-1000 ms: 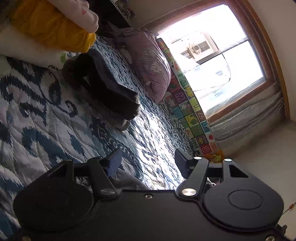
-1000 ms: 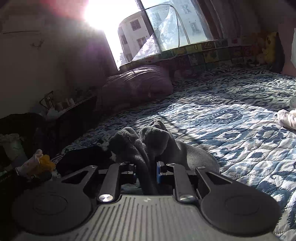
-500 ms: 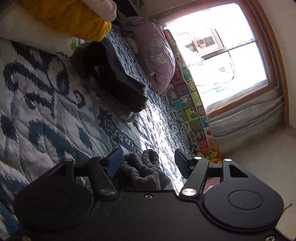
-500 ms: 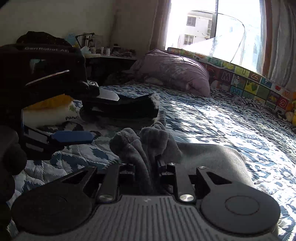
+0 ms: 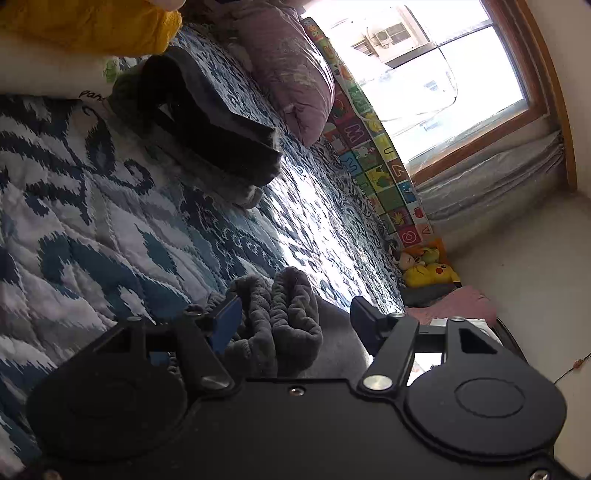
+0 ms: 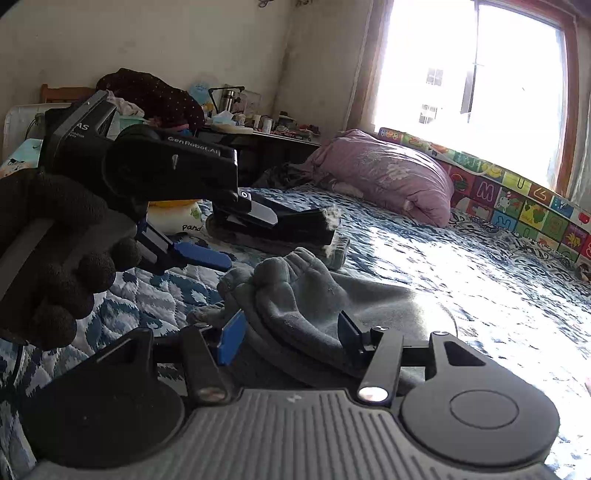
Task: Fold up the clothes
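A bunched grey fleece garment (image 6: pixel 295 291) lies on the blue patterned quilt (image 6: pixel 461 266). My right gripper (image 6: pixel 291 332) is open, its jaws apart on either side of the garment's near folds and not clamping them. My left gripper (image 5: pixel 295 321) is also open, with the same grey garment (image 5: pixel 284 317) lying between its fingers. In the right wrist view the left gripper (image 6: pixel 251 242) hangs just left of the garment, held by a hand in a dark glove (image 6: pixel 55 258). A stack of folded dark clothes (image 6: pixel 280 225) rests behind the garment.
A pink pillow (image 6: pixel 384 173) and a colourful alphabet mat (image 6: pixel 517 199) line the window side of the bed. Yellow and white soft items (image 5: pixel 92 26) sit beside the dark stack (image 5: pixel 214 136). A cluttered desk (image 6: pixel 258 125) stands by the wall. A yellow plush toy (image 5: pixel 432 269) sits in the corner.
My right gripper has opened and let go of the grey garment. My left gripper has come in over the garment, which now lies between its open fingers.
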Tool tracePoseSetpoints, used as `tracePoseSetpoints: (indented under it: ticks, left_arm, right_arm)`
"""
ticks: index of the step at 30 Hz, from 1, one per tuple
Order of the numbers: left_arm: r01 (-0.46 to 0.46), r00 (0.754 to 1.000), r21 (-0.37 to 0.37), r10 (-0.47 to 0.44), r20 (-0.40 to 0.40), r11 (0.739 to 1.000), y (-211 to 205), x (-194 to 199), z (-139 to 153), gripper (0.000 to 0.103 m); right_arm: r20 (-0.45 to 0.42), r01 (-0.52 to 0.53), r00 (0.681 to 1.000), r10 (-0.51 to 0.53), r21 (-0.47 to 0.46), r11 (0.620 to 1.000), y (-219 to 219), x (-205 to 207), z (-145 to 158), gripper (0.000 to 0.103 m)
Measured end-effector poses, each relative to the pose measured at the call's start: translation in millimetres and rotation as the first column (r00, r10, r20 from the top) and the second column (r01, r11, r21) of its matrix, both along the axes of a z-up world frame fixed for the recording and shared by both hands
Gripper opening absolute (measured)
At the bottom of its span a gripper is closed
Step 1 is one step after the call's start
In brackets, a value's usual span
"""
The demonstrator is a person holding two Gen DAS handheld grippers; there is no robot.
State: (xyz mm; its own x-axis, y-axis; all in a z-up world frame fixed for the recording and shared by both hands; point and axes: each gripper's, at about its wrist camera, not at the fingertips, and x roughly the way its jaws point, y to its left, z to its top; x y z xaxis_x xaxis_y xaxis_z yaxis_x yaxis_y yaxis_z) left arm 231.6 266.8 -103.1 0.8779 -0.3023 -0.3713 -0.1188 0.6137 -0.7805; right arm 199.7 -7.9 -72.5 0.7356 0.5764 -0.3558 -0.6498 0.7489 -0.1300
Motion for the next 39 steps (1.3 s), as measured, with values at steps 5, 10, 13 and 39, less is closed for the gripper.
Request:
tracePoseSetpoints:
  ticks: [5,10,13,39]
  left_arm:
    - [-0.003,0.999,0.245,0.014,-0.042,0.97,-41.4,19.4,2.9,0.064]
    - [-0.022,0.997,0.421,0.05,-0.056,0.907,-54.0,22.2,0.4,0.031]
    - [-0.088,0.996,0.378,0.08,0.038,0.922,-40.0,3.9,17.9,0.029]
    - [0.138,0.989,0.792,-0.124,-0.079,0.595,-92.3,55.1,-30.6,0.052]
  right_arm:
    - [-0.091,0.176,0.983,-0.159,0.226,0.958,-57.9,28.8,5.6,0.056]
    - [-0.394,0.241,0.917,-0.071,0.402,0.883,-88.3,76.9,-28.8,0.054]
    - [-0.38,0.222,0.923,-0.054,0.413,0.883,-88.9,75.8,-34.0,0.053]
    - [-0.254,-0.026,0.967,0.031,0.024,0.999,-28.3,126.2,-68.2,0.045]
